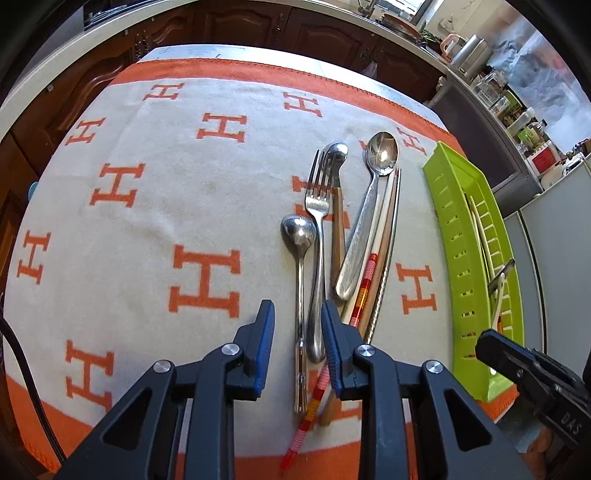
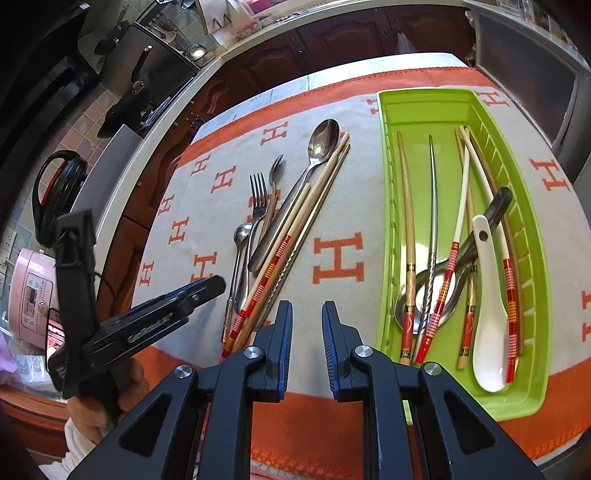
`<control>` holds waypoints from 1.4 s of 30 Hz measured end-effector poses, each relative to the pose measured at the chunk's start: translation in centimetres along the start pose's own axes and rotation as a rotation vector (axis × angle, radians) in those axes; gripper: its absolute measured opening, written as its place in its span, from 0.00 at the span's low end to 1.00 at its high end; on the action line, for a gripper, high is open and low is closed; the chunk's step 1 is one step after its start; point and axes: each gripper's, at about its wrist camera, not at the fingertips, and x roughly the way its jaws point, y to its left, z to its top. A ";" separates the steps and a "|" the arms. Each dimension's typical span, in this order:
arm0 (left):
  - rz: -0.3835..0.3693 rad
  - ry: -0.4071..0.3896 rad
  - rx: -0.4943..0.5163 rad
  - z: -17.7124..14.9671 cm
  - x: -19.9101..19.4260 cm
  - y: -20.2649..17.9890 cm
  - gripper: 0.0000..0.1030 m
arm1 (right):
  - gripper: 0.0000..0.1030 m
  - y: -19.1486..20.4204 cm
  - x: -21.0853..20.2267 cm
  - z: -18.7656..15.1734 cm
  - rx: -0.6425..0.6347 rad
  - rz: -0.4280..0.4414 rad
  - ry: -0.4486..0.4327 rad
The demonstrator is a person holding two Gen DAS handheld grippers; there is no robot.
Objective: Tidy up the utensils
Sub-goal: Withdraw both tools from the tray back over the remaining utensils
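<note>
Fork (image 1: 317, 206) handle between spread left gripper (image 1: 297, 314) fingers, not yet pinched; next: close, carry to green tray (image 1: 448, 236) at 3 o'clock; right gripper (image 2: 307, 314) fingers apart, empty

You are in a kitchen lit by daylight. The worktop (image 1: 229, 51) is pale and draped with a grey blanket (image 1: 184, 192) bordered in orange and patterned with orange H letters. Behind it runs a row of dark carved wooden cabinets (image 1: 258, 26) under a light counter. A pink rice cooker (image 2: 31, 288) sits at the left, jars and bottles (image 1: 517, 110) crowd a shelf at the right.
</note>
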 end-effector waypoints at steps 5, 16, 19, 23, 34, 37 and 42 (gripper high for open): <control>0.015 0.003 0.005 1.6 1.6 -0.3 0.14 | 0.16 -0.4 0.6 0.6 -0.007 0.003 -0.004; 0.018 -0.001 0.010 3.9 3.4 -0.5 0.11 | 0.16 -0.9 2.6 2.2 -0.010 0.015 0.003; 0.030 -0.007 0.035 4.3 3.9 -1.3 0.11 | 0.16 -0.9 3.3 2.5 -0.009 0.019 0.008; 0.031 -0.022 0.064 4.2 4.0 -2.1 0.10 | 0.16 -1.0 3.9 2.7 0.000 0.022 0.010; 0.014 -0.066 0.048 2.7 2.7 -1.4 0.03 | 0.16 -1.7 4.2 2.8 0.013 0.030 0.007; 0.007 -0.073 0.044 2.7 2.2 -1.3 0.03 | 0.16 -1.4 4.1 2.7 0.007 0.034 0.009; -0.017 -0.104 0.054 2.4 0.6 -0.9 0.02 | 0.16 -0.5 4.1 3.3 -0.006 0.045 0.006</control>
